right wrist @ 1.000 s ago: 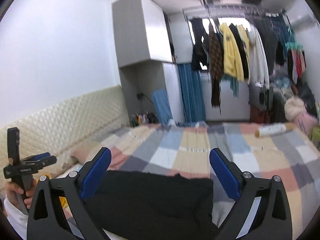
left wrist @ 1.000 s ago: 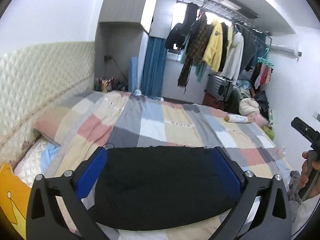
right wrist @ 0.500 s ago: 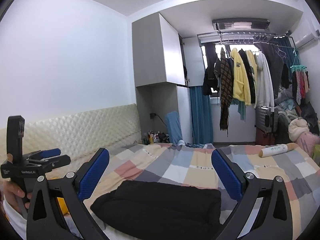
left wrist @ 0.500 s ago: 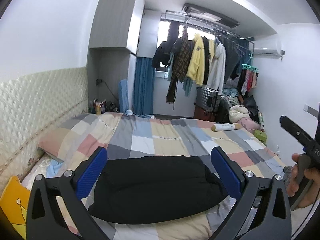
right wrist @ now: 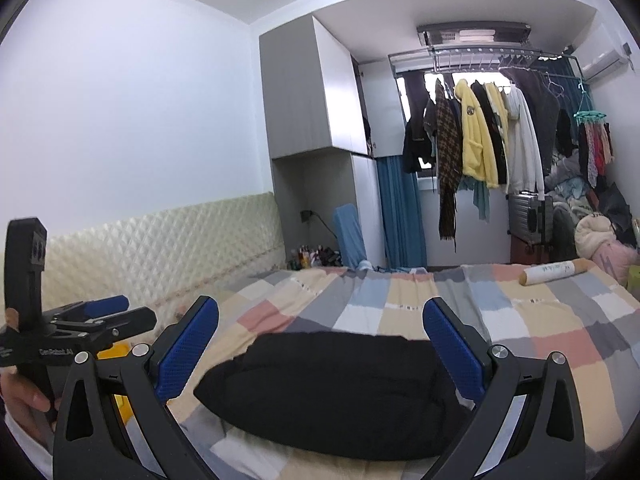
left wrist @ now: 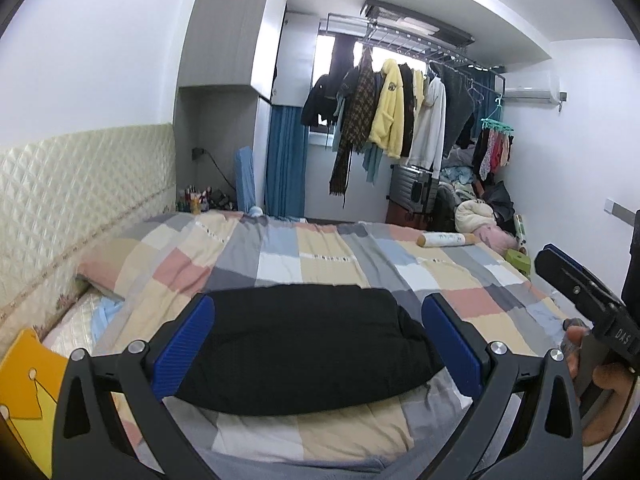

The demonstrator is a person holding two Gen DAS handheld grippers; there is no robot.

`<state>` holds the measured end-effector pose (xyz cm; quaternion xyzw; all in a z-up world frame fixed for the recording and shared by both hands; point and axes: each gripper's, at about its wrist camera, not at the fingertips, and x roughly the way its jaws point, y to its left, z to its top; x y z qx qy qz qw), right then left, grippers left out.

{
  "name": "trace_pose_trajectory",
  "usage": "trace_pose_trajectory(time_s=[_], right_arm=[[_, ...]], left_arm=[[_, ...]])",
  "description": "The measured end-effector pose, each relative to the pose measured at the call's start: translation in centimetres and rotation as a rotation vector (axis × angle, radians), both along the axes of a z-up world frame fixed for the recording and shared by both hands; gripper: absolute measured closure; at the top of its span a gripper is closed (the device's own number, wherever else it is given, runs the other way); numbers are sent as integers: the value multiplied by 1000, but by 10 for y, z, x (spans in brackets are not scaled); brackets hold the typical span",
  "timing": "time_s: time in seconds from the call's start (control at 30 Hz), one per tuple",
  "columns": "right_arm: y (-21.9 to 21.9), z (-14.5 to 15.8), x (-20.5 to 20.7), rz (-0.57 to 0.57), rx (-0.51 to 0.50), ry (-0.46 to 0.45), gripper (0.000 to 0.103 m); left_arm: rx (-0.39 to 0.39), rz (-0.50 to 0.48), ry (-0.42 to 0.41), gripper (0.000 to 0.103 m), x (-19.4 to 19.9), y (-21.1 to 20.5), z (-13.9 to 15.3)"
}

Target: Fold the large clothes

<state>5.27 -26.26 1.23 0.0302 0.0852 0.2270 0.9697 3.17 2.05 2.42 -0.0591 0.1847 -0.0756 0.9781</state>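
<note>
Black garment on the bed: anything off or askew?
Nothing stands out. The garment lies folded in a compact bundle on the checked quilt, with both claws open and clear of it. A paper roll lies farther back.

Matt black cloth garment [left wrist: 304,344] lies on soft checked cotton-like bedspread [left wrist: 328,256].

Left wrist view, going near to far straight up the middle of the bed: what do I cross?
Left gripper, open → folded black garment → checked bedspread → blue curtain.
</note>
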Motion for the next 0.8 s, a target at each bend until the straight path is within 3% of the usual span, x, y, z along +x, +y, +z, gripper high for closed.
trace_pose_trajectory(time_s=[0.2,0.37,0.53,0.8], right_arm=[[3,-38,9,-44,-24,119,0],[2,-62,1,-79,-31,154,0],[6,-74,1,-103,-72,174,0],[6,-88,2,-109,-56,225,0]], left_arm=[[-8,-9,78,0,4,-6,-33],[-2,14,134,0,1,-6,-56],[-20,32,186,0,1,-5,-73],[-13,70,218,0,1,-2,-86]])
